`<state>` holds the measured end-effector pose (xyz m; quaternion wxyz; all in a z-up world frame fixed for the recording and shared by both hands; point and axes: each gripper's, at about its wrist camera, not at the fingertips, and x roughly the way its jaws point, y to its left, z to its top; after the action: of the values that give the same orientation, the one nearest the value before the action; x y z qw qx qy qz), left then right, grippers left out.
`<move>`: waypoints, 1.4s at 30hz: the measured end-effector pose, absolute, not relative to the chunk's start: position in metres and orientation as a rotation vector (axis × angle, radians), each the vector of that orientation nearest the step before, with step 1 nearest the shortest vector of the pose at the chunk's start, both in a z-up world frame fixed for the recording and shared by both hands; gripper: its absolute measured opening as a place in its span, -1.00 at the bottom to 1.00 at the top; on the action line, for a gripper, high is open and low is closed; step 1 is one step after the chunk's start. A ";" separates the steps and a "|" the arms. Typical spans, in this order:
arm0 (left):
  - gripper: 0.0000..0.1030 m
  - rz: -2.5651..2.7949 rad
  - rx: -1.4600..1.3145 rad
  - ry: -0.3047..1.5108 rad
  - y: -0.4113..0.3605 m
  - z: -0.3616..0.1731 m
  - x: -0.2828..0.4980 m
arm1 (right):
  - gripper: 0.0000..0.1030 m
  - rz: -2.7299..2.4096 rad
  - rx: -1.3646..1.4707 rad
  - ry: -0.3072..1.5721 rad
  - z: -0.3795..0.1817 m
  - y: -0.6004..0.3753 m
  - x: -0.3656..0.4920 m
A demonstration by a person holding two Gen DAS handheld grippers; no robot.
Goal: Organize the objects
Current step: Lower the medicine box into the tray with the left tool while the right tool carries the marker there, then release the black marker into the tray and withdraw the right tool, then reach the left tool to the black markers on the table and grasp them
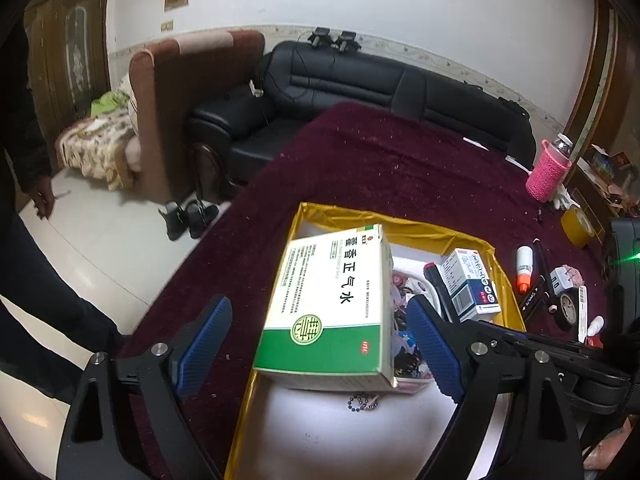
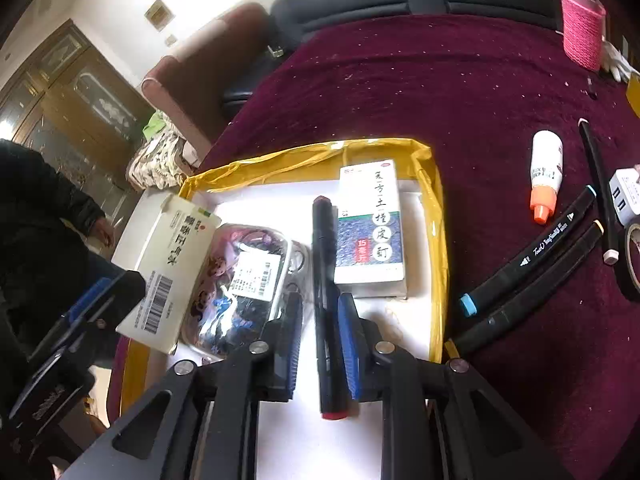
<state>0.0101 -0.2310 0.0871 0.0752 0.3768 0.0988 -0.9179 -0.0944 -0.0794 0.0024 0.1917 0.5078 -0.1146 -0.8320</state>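
On the maroon tablecloth (image 2: 460, 92) sits a shallow tray with a yellow rim (image 2: 436, 208) and white floor, the collection spot for loose items. Left gripper (image 1: 320, 332) is spread wide, blue pads clear of the green-and-white medicine box (image 1: 328, 300) on both sides. Box looks let go: it rests tilted at the tray's left edge, propped on a clear pouch of small trinkets (image 2: 244, 280), likely because the tray floor there is already taken.

Right gripper (image 2: 320, 320) straddles a black marker with red ends (image 2: 326, 280) lying lengthwise in the tray middle. Jaws are narrow, pads close to the barrel, but a sliver of gap shows, so probably a release, not a clamp; cannot tell for sure. Marker lies parallel to a blue-and-white medicine box (image 2: 370, 228) beside it, which keeps the row tidy.

Outside the tray, to its right on the cloth, not yet sorted: two black markers (image 2: 532, 264), a white bottle with orange cap (image 2: 544, 180), a thin black pen (image 2: 598, 184), a white charger block (image 2: 628, 196), a tape roll (image 2: 632, 256). Pink knit-sleeved bottle (image 1: 548, 168) stands further back.

A person in dark clothes stands by the table's left.

Judgement: task roughly halfway; right-side clutter goes next.
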 end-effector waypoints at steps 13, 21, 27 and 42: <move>0.93 -2.792 0.968 -0.008 -0.168 0.127 0.052 | 0.10 -2.457 1.255 -0.265 0.047 -0.033 -0.046; 0.94 -2.851 0.957 -0.144 -0.105 0.137 0.060 | 0.24 -2.609 1.181 -0.197 0.065 0.024 -0.009; 0.94 -2.887 0.986 -0.232 -0.056 0.136 0.060 | 0.35 -2.704 1.148 -0.164 0.071 0.058 0.007; 0.94 -2.914 1.098 -0.326 0.010 0.121 0.045 | 0.43 -2.874 1.156 -0.173 0.062 0.125 0.019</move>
<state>0.0454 0.0097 0.1206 0.0056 0.3507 -0.1040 -0.9307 0.0190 0.1255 0.0616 0.0196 0.3725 -0.0559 -0.9261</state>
